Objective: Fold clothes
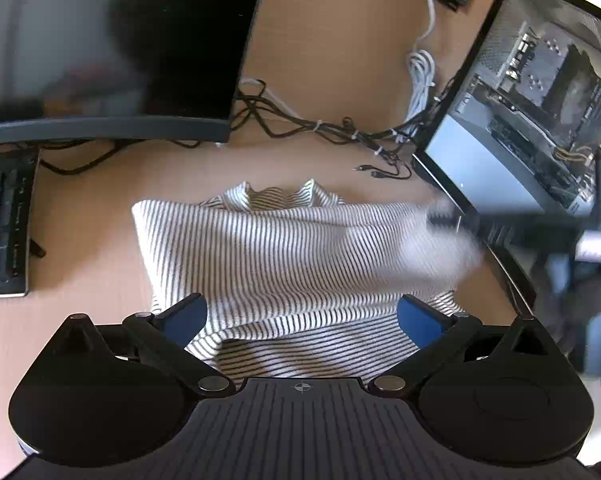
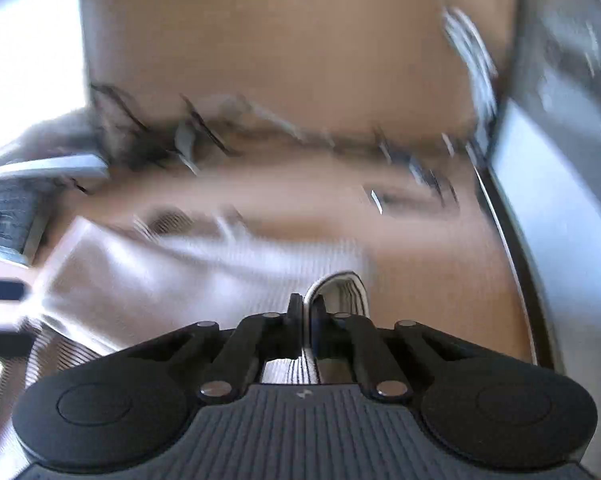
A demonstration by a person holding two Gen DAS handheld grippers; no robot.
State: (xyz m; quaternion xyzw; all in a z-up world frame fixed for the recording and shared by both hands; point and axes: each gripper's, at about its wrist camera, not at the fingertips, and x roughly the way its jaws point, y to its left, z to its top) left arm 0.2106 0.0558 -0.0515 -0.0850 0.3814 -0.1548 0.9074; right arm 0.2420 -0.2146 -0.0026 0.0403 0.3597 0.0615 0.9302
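A black-and-white striped shirt [image 1: 284,248] lies folded over on the wooden desk [image 1: 328,40]. My left gripper [image 1: 302,316] is open, its blue-padded fingers [image 1: 186,316] spread over the shirt's near edge without holding it. My right gripper [image 2: 308,308] is shut on a fold of the striped shirt [image 2: 340,288] and lifts it. In the left wrist view the right gripper [image 1: 448,220] shows blurred at the shirt's right corner. The right wrist view is motion-blurred, with the shirt [image 2: 160,276] spread to the left.
A dark monitor [image 1: 112,40] stands at the back left and a keyboard [image 1: 2,228] at the left. A second lit monitor [image 1: 532,92] stands at the right. Tangled cables [image 1: 320,126] lie behind the shirt.
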